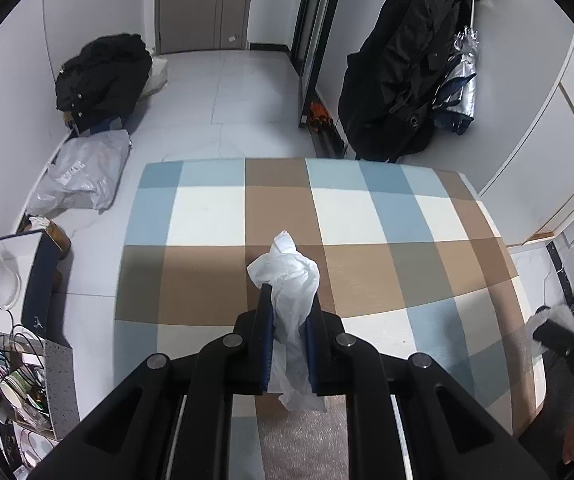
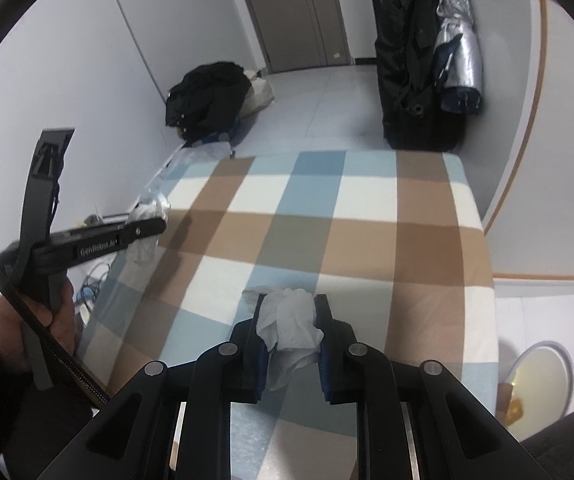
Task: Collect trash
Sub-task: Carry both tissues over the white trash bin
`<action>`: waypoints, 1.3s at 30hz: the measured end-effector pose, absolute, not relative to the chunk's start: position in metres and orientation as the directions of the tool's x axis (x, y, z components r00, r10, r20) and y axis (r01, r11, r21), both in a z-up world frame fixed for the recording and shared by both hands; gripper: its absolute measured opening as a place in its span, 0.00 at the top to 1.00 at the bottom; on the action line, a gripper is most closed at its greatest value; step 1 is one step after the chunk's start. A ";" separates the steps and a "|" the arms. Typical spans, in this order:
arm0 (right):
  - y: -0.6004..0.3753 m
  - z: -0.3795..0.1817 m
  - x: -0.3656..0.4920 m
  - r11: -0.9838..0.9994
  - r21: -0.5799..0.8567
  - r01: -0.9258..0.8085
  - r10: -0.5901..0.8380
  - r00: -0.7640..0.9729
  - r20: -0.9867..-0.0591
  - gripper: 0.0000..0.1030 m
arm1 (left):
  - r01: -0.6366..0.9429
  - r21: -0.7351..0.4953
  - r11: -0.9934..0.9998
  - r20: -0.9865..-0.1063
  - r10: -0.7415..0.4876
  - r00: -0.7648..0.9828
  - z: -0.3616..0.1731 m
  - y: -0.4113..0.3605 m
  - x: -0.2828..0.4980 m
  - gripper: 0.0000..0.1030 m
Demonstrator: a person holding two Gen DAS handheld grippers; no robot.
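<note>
Two tissues are pinched above the checked bed, one in our left gripper (image 1: 289,312) at lower centre, one (image 2: 293,320) in our right gripper (image 2: 289,316), jaws nearly closed, and either loose tail could slip free short of the bin (image 2: 543,376) at lower right.

Two tissues (image 1: 293,280) (image 2: 293,320), two grippers (image 1: 290,300) (image 2: 291,304)

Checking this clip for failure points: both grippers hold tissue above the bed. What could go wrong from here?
1. The left gripper pinches its tissue with long loose ends, which could slip free.
2. The right gripper's tissue bulges past the fingers and may drop onto the checkered blanket.
</note>
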State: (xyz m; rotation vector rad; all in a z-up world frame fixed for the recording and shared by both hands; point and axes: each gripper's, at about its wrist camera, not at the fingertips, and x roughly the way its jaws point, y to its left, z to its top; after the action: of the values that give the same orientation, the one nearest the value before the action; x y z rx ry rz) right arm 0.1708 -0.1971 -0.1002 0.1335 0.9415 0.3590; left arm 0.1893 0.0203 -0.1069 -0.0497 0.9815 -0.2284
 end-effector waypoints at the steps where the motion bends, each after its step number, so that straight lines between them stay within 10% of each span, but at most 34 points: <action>1: -0.198 -0.098 0.170 0.932 0.271 -0.239 0.360 0.539 -0.762 0.82 | 0.176 -0.144 0.974 -0.815 -0.217 0.537 -0.104 0.019 0.187 0.91; 39: -0.365 0.014 0.122 0.916 0.391 -0.085 0.317 0.752 -0.578 0.82 | 0.505 -0.133 0.853 -0.655 -0.458 0.601 0.030 -0.164 0.131 0.91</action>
State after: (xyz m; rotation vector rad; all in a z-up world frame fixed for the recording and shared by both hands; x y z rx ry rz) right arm 0.1218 -0.3648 0.0137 0.3555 0.6884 0.2247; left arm 0.1314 -0.1638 0.0302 0.0681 0.7392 -0.5583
